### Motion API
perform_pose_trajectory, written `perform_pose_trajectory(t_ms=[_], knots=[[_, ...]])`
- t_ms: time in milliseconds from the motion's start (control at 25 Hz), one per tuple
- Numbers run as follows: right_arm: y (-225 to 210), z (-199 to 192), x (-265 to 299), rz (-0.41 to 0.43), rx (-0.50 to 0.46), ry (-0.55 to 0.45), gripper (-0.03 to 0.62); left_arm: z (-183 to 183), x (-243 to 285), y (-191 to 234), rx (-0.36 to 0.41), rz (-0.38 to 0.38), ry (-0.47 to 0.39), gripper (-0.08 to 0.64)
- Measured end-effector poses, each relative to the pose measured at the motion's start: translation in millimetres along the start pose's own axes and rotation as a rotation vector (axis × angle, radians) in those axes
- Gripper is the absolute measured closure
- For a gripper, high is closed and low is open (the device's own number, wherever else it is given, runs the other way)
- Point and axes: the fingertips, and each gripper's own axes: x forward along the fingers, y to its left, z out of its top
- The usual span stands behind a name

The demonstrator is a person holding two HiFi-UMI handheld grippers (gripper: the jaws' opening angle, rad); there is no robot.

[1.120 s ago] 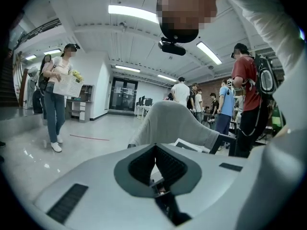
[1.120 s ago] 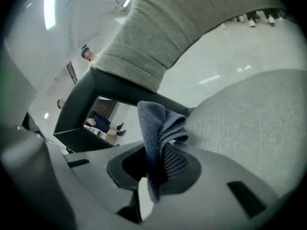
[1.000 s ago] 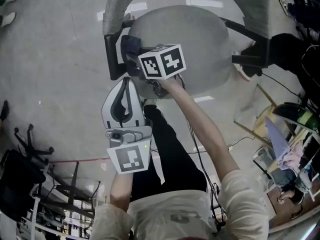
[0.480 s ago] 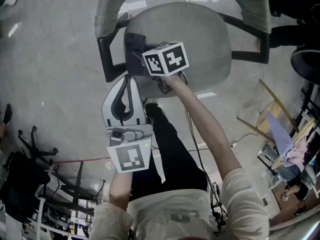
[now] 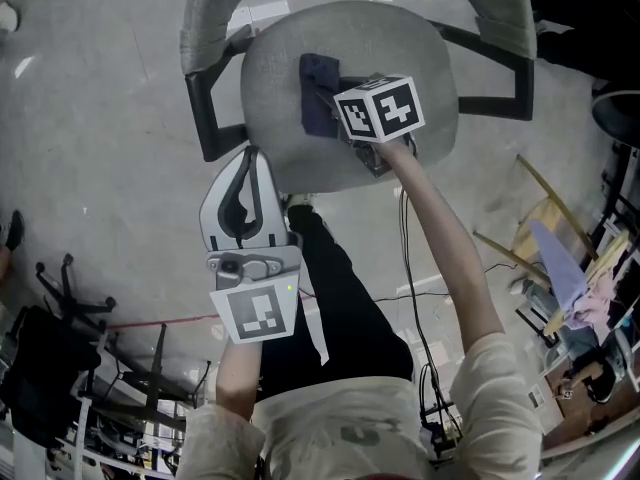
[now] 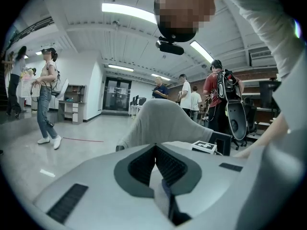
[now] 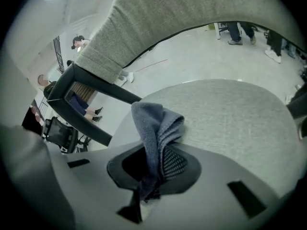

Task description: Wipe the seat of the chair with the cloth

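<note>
Strip lights [image 6: 129,11] shine over a glossy grey floor [image 5: 90,118] and white walls [image 6: 93,80].

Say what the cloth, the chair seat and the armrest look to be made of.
Cloth: soft napped textile, likely microfibre or terry; dark blue, fuzzy, folds limply.
Seat: grey woven upholstery fabric, matte, with a fine speckled weave.
Armrest: looks like hard black plastic, smooth with a slight sheen; could be coated metal.

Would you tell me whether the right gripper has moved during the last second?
Yes. In the head view the right gripper, shut on the cloth, has slid from the edge of the seat beside the picture-left armrest toward its middle.
</note>
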Motion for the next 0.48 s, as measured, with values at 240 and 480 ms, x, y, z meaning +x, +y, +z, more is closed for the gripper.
perform_pose_trajectory(t_ms=[240, 480], knots=[[-54.4, -12.9, -32.3, -0.12, -0.002, 0.035, 0.543, -1.4, -3.3, -4.4, 0.008, -0.016, 0.007, 0.545], [-106.5, -22.2, -63.0, -0.252, 0.005, 0.062, 0.542, -5.2, -1.2, -8.0, 0.009, -0.031, 0.012, 0.545]])
